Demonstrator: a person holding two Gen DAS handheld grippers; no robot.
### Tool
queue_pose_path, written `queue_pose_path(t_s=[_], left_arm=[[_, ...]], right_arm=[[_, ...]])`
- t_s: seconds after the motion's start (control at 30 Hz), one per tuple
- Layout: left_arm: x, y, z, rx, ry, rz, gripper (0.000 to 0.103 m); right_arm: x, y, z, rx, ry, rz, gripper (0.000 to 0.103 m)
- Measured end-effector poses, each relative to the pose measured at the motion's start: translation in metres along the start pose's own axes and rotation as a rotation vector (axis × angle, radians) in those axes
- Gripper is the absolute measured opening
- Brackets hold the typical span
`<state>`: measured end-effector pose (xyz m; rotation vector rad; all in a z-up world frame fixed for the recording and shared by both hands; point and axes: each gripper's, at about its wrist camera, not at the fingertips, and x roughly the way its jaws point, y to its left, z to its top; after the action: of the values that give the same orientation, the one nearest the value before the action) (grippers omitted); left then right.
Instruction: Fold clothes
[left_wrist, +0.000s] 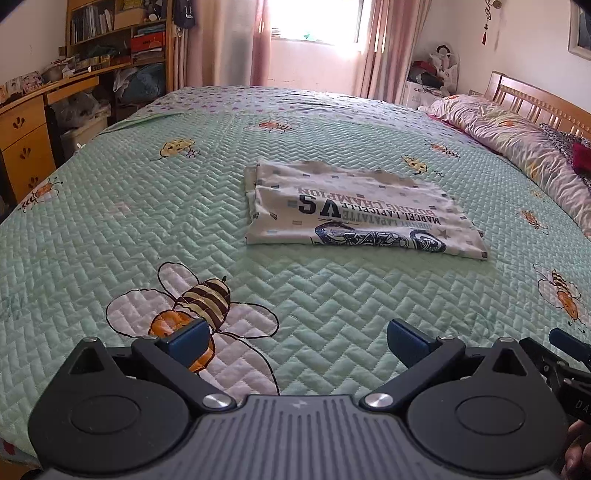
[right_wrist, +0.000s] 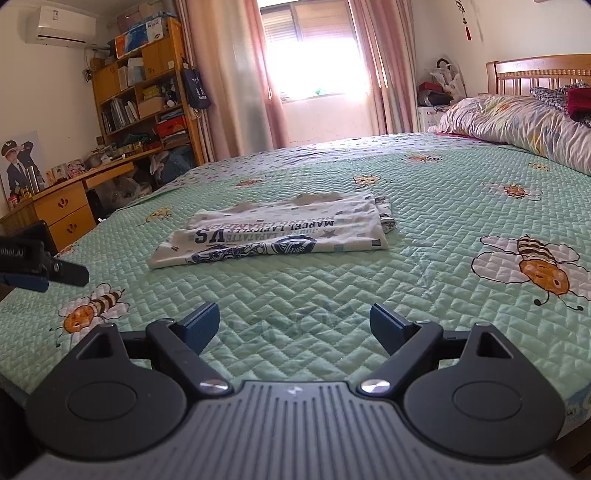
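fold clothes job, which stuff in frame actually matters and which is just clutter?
Part of the job:
- printed T-shirt, lying partly folded on the green quilt
- left tongs, open, empty
- right tongs, open, empty

Just lying about:
- floral duvet by the headboard
- dark red item on it
- desk
- bookshelf

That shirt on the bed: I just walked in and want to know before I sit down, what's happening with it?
A person is folding clothes with a handheld gripper in each hand. The white printed T-shirt lies folded into a flat rectangle on the green bee-pattern quilt. Neither gripper touches it: the left gripper and the right gripper both hover open and empty over the quilt, short of the shirt's near edge.
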<state>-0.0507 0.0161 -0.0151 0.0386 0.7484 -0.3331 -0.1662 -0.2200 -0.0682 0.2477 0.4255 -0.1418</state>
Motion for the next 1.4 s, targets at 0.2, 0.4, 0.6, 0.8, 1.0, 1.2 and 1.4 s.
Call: queue_pose_path(t_s=[0.2,0.4,0.6,0.8,1.0,1.2,1.4], left_arm=[[0.020,-0.001,0.002,0.016,0.029,0.005,0.102],[0.027,-0.001,0.007,0.025,0.035,0.004,0.102],[0.024,0.000,0.009,0.026,0.031,0.008,0.102],[0.014,-0.002,0.011,0.032,0.014,0.012,0.102],[0.004,-0.004,0.013,0.039,-0.005,0.016,0.102],[0.000,-0.007,0.015,0.050,-0.012,0.019,0.102],[0.007,-0.007,0.013,0.049,0.005,0.017,0.102]], right_arm=[[0.019,-0.004,-0.003,0.014,0.036,-0.013,0.089],[0.026,0.001,-0.005,-0.007,0.048,-0.007,0.089],[0.027,0.002,-0.005,-0.025,0.059,-0.008,0.089],[0.022,0.005,-0.005,-0.034,0.056,-0.004,0.089],[0.015,0.006,-0.003,-0.034,0.041,-0.002,0.089],[0.010,0.006,0.002,-0.034,0.017,0.002,0.089],[0.012,0.005,0.010,-0.039,0.003,-0.002,0.089]])
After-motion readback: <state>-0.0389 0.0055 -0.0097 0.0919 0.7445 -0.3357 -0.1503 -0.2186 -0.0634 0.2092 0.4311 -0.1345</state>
